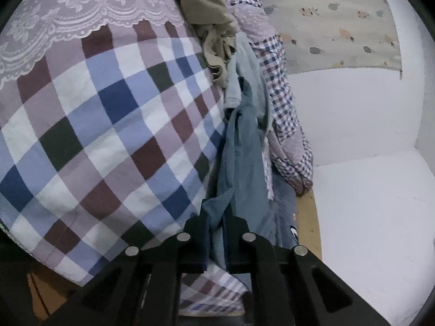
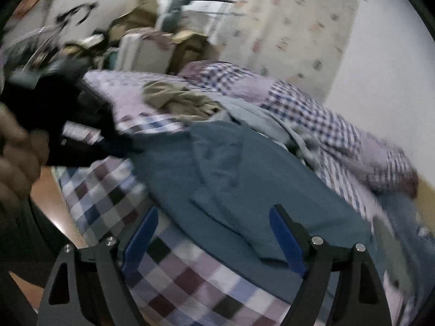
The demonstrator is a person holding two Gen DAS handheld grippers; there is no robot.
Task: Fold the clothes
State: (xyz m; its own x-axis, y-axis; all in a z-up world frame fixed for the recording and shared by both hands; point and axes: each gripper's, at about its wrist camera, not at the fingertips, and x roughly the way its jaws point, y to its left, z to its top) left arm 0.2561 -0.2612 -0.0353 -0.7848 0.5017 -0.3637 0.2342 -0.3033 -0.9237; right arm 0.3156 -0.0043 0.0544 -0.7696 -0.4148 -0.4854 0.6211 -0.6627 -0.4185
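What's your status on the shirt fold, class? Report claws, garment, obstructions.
Left claw shut on blue shirt. Right claw open above it. Khaki garment and checked quilt heaped close behind.

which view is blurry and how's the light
Left wrist view: sharp, dim even light, fisheye bending the checked bedcover; left tongs clamp the blue shirt. Right wrist view: motion-smeared throughout, worst at the hand; right tongs open.

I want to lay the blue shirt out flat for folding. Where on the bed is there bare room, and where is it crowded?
Free: the checked bedspread, between the lace cloth and the blue shirt held by the left gripper. Crowded: the wall side, where the tan garment and gingham quilt are heaped. The right gripper is open above the shirt.
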